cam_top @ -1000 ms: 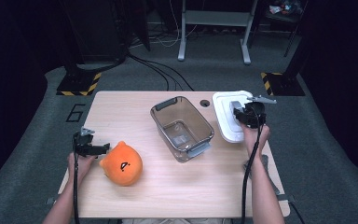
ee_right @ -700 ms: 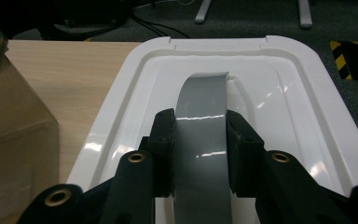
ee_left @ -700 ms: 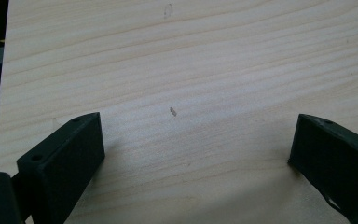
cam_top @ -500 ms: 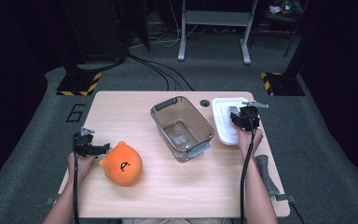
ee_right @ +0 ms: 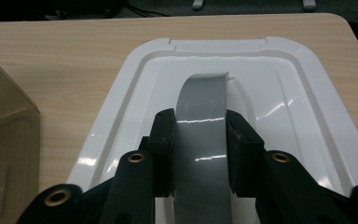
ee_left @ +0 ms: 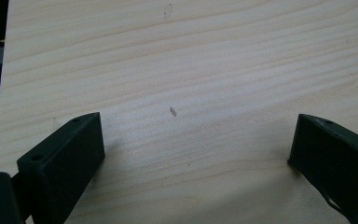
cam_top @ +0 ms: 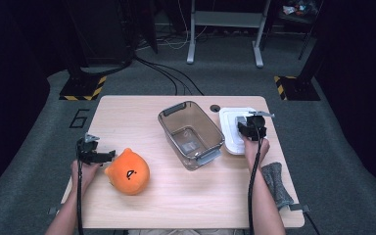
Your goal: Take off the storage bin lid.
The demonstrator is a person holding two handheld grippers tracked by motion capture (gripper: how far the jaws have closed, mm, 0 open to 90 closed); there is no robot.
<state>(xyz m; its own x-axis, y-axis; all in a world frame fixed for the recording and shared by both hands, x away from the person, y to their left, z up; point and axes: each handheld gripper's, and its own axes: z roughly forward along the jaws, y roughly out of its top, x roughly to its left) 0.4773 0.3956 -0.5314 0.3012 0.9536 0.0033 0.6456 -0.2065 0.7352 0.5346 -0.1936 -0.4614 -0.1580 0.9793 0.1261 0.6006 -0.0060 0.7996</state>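
Observation:
A white lid lies flat on the table's right side, beside a clear plastic bin. My right gripper is over the lid. In the right gripper view, my right gripper is shut on the grey handle strip at the centre of the white lid. An orange plush toy with a face sits at the front left. My left gripper is just left of the toy and apart from it. In the left gripper view, my left gripper is open wide over bare wood.
The clear bin stands empty in mid-table, angled, with grey end handles. A small black grommet hole sits behind it. A grey cloth lies by the right forearm near the table's right edge. Floor cables and stands lie beyond the far edge.
The right gripper and the white lid it holds have shifted slightly nearer and to the left, closer to the bin. The left gripper and the plush toy stay where they were.

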